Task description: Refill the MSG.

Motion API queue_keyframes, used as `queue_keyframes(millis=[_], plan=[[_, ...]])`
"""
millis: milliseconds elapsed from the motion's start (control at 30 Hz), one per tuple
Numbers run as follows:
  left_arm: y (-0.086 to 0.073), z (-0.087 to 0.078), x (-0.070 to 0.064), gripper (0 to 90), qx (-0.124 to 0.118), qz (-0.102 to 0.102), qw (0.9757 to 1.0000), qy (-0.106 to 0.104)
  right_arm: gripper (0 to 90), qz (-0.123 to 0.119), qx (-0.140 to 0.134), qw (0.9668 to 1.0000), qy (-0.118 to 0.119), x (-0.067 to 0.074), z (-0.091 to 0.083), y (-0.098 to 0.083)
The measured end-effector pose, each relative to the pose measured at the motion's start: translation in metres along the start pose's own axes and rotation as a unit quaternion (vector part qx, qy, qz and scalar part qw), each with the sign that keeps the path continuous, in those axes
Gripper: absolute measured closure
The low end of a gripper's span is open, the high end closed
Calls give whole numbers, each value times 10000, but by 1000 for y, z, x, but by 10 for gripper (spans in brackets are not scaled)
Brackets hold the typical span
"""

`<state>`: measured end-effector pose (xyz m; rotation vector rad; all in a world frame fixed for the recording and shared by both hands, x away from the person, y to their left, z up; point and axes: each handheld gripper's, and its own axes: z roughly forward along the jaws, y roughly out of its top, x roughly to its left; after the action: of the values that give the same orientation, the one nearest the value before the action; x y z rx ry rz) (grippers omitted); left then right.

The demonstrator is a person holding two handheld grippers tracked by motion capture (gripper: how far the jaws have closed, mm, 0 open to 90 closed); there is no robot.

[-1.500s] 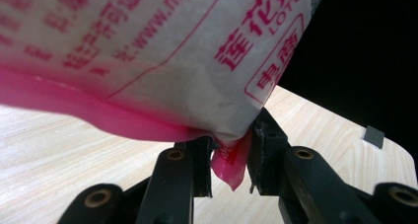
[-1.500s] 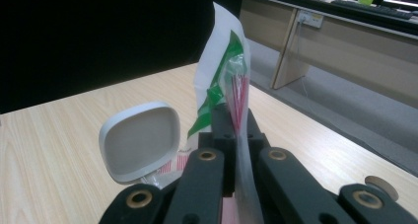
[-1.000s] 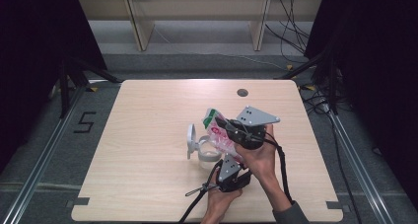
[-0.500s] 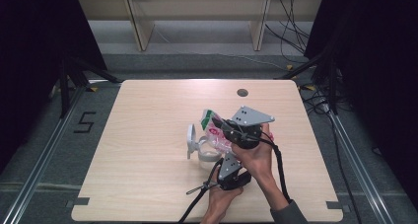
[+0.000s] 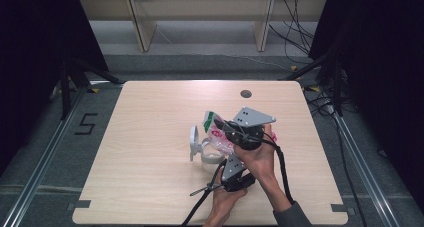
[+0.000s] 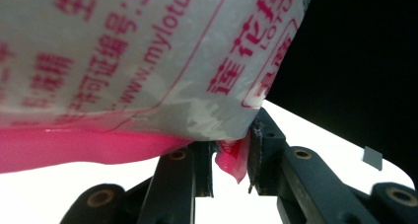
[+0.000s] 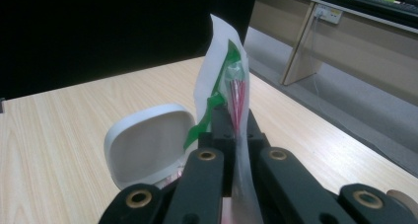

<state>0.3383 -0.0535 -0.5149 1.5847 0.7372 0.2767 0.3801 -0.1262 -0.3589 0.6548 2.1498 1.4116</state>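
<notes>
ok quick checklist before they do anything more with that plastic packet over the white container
1. Right gripper shut on the packet's edge: ok, the film is pinched flat between its jaws.
2. Left gripper gripping a lower corner of the packet: ok, the pink corner sits between its jaws.
3. Packet held off the table: ok, it hangs between the two grippers.
4. White container open, lid flipped up: ok.
5. Packet lined up over the container's mouth: cannot tell, hands and grippers cover it in the high view.
6. Packet already torn open: cannot tell.
</notes>
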Motion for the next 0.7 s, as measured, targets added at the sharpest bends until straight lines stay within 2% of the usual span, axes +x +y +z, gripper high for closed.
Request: queue_keyframes(millis=[33,67,100,133,167,200,333,400,433,533,700], plan=[[0,0,0,740,-22,5,10000,-45,900,-70,34,10000,-18,-1,0,0],[0,0,0,740,-3,0,10000,-15,900,-8,64,10000,50,0,1,0],[0,1,0,741,-25,-33,10000,-37,900,-47,45,10000,-39,0,1,0],[0,1,0,741,-43,-41,10000,-57,900,-53,114,9999,32,1,1,0],[-1,2,1,741,-55,-40,9999,-98,900,-104,101,9999,0,1,2,0],[0,1,0,741,-5,-21,10000,-33,900,-99,115,9999,-8,2,3,0],[0,1,0,741,-20,5,10000,-43,900,-154,113,9998,26,2,5,0],[0,1,1,741,-30,11,10000,-83,900,-53,177,9998,64,3,6,0],[0,1,1,741,-33,30,10000,-72,900,-104,130,9999,39,2,6,0],[0,1,0,742,-67,52,9999,-83,900,-3,170,9998,85,3,5,0],[0,1,0,742,-92,68,9999,-73,900,-16,159,9998,73,3,5,0]])
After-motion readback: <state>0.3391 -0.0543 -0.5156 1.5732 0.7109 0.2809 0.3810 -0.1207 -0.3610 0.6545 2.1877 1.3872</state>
